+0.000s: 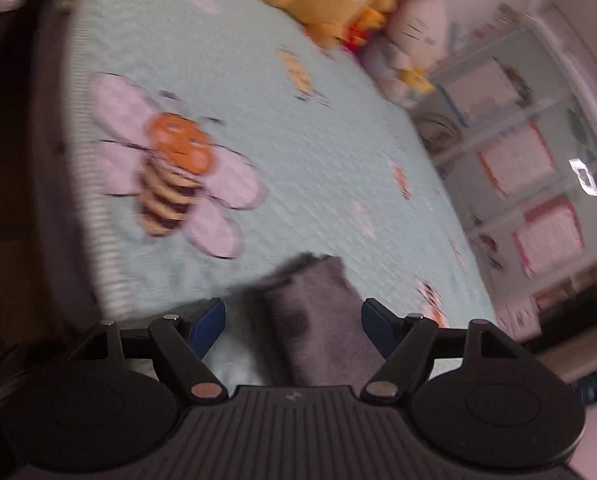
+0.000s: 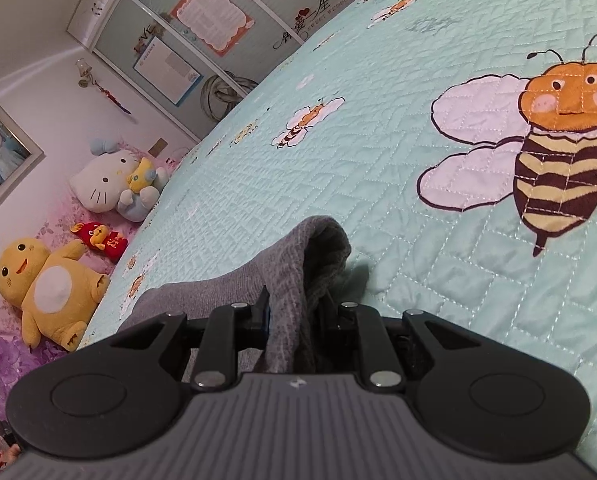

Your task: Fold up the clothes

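Observation:
A grey knitted garment [image 2: 298, 264] lies on the mint green quilt [image 2: 378, 160]. My right gripper [image 2: 298, 314] is shut on a bunched fold of it, and the cloth rises in a hump between the black fingers. In the blurred left wrist view the same grey garment [image 1: 318, 312] lies on the quilt [image 1: 298, 140] between the two blue pads [image 1: 210, 320]. My left gripper [image 1: 294, 322] stands wide open above it, and neither pad presses on the cloth.
The quilt bears a large bee print [image 2: 562, 148] and smaller ones. Plush toys sit by the bed's head: a yellow one [image 2: 50, 288], a white cat [image 2: 102, 180], a small red one [image 2: 102, 238]. A wardrobe with paper sheets [image 1: 518, 152] stands beside the bed.

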`<action>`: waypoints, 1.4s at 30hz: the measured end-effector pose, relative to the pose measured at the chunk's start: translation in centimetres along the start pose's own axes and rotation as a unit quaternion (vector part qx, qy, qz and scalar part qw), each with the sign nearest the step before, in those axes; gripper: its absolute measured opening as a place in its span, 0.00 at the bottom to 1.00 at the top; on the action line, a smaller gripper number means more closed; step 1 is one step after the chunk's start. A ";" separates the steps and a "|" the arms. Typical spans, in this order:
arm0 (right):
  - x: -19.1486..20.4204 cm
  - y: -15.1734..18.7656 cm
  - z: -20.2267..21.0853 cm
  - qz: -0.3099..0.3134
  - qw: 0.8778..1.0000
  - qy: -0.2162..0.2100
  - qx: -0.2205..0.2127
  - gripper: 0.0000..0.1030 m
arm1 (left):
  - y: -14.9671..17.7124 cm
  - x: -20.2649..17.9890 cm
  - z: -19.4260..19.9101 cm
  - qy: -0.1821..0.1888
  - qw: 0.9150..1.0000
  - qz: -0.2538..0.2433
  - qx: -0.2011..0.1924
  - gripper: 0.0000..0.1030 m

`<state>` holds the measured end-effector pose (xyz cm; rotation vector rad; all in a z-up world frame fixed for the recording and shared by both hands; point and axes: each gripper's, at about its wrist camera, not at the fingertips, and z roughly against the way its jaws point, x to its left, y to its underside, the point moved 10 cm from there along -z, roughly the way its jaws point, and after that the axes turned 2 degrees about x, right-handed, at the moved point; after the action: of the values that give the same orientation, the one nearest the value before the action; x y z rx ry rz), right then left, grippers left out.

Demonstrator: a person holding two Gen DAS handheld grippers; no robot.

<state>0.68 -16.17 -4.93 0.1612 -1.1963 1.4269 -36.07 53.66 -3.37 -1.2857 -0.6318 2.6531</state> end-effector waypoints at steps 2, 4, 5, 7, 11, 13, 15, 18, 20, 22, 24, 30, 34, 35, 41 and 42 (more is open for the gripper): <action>-0.1 0.0 0.0 -0.004 1.000 -0.004 -0.002 0.19 | 0.1 -0.7 -0.9 0.016 1.000 -0.008 0.002 0.77; -0.2 0.0 0.0 -0.008 1.000 -0.009 -0.004 0.19 | 0.0 -0.8 -1.7 0.026 1.000 -0.010 0.006 0.76; -0.2 0.0 0.0 -0.009 1.000 -0.010 -0.004 0.19 | 0.0 -0.8 -2.1 0.028 0.999 -0.016 0.011 0.73; -0.1 0.0 0.2 -0.008 1.000 -0.009 -0.005 0.19 | -0.2 -1.2 -2.9 0.030 0.999 -0.024 0.021 0.27; 1.0 0.0 0.6 0.021 1.000 0.014 0.002 0.20 | -2.4 -2.7 -3.4 0.011 0.997 -0.069 0.026 0.07; 1.1 0.0 0.5 0.027 0.999 0.018 0.006 0.20 | -4.2 -2.5 -4.1 -0.008 0.995 -0.097 0.019 0.08; 0.9 0.0 0.5 0.025 1.000 0.015 0.008 0.18 | -4.9 -1.2 -5.2 -0.033 0.994 -0.097 0.023 0.00; 0.6 0.0 0.4 0.016 1.000 0.007 0.011 0.18 | -4.9 1.1 -6.6 -0.031 0.997 -0.057 0.045 0.00; 0.7 -0.1 0.5 0.008 1.000 0.003 0.013 0.19 | -4.4 1.1 -5.9 -0.025 0.997 -0.065 0.040 0.00; 0.9 -0.1 0.7 0.001 1.000 0.003 0.014 0.24 | -4.5 1.1 -5.0 -0.020 0.998 -0.047 0.025 0.00; 1.0 0.0 1.2 -0.004 1.000 0.010 0.007 0.28 | -5.3 1.4 -3.8 -0.018 1.000 -0.020 -0.002 0.06; 1.4 0.9 5.9 -0.035 0.993 0.067 -0.095 0.54 | -4.0 1.4 -0.9 0.013 0.998 0.058 -0.022 0.61; 1.6 4.1 9.3 -0.107 0.978 0.068 -0.166 0.55 | -1.4 0.5 -1.3 0.031 0.997 0.069 -0.006 0.63; 1.7 5.1 10.0 -0.128 0.974 0.061 -0.179 0.55 | -1.3 0.4 -1.5 0.029 0.997 0.067 -0.011 0.64; 3.6 9.6 11.6 -0.185 0.960 0.038 -0.208 0.57 | 1.1 -0.4 -2.0 0.047 0.996 0.076 0.008 0.69; 4.1 9.7 11.9 -0.180 0.959 0.043 -0.214 0.57 | 1.4 -0.9 -2.3 0.052 0.996 0.073 0.017 0.70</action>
<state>-14.51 -19.69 -1.87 0.0133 -1.2995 0.8284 -33.63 52.85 -4.57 -1.5031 -0.4939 2.6736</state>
